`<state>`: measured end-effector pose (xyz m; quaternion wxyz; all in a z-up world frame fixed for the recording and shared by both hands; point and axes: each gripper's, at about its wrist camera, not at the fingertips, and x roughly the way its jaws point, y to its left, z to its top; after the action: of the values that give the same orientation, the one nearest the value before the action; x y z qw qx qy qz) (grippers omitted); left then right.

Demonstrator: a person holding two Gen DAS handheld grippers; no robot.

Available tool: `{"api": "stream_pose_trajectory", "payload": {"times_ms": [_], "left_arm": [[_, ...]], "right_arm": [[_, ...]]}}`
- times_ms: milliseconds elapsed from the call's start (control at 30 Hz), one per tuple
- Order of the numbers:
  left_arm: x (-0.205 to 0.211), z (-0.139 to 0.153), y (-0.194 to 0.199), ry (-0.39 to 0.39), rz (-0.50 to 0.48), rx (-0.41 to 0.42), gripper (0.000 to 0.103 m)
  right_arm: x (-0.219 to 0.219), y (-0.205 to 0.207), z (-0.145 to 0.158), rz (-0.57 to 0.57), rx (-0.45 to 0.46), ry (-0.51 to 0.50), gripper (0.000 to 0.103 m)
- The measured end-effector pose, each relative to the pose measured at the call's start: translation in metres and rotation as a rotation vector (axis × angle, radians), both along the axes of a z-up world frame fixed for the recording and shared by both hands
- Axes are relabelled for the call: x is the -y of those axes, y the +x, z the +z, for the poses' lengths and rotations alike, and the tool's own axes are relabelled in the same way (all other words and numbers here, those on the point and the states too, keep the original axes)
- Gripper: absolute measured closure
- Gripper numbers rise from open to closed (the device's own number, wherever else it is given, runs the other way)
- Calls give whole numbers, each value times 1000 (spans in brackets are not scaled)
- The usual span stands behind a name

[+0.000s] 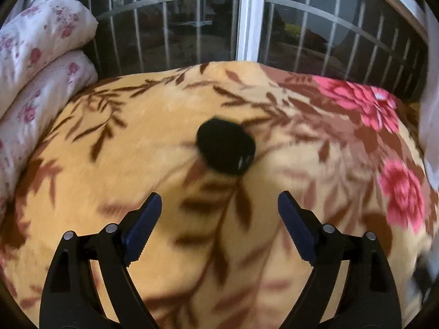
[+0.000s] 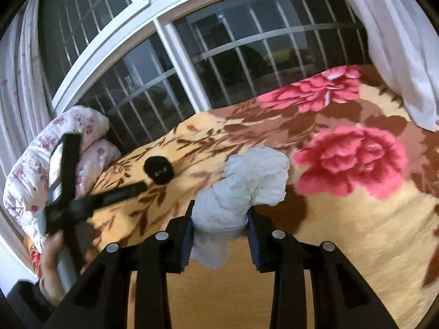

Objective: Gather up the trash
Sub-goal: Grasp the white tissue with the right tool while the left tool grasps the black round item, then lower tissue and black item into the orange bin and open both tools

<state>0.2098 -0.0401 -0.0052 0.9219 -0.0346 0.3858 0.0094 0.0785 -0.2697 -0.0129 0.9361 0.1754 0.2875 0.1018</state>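
Observation:
A crumpled white tissue wad (image 2: 247, 189) is clamped between the blue pads of my right gripper (image 2: 221, 213), which is shut on it and holds it above the floral blanket (image 2: 343, 233). A round black object (image 1: 225, 148) lies on the blanket (image 1: 109, 164) a little ahead of my left gripper (image 1: 219, 203), whose jaws stand wide open with nothing between them. In the right wrist view the same black object (image 2: 159, 170) lies left of the tissue, and the left gripper (image 2: 82, 192), held by a hand (image 2: 52, 260), hovers near it.
A folded white quilt with pink flowers (image 1: 35, 63) is stacked at the left of the bed. A barred window (image 1: 247, 27) runs behind the bed. A white curtain (image 2: 397, 54) hangs at the right.

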Motion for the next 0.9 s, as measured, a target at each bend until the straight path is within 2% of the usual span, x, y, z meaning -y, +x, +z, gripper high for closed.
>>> {"api": "stream_pose_trajectory", "payload": {"times_ms": [133,333,367,400,433,600,767,900], "left_arm": [[5,-6,38,-27,41,-5,19],[4,-25,78,53,113,2,19],[3,-28,81,57,113,-1,27],[3,-33,84,53,99,-8,45],[2,-37,85,37,77,-20,45],[15,-34,70,118,54,25,50],[16,-19,41,96,35,38,50],[17,3,-2,108,1,80,50]], "right_arm": [[3,2,-6,11,-19,17,69],[-9,3,-4,46,-15,-23,69],[-12,4,-4,52,-16,-33,69],[-14,4,-4,54,-18,-38,69],[-15,5,-5,55,-20,-41,69],[-14,10,-8,45,-42,-39,69],[-10,8,-6,30,-34,-25,69],[-10,-2,1,29,-5,-31,69]]}}
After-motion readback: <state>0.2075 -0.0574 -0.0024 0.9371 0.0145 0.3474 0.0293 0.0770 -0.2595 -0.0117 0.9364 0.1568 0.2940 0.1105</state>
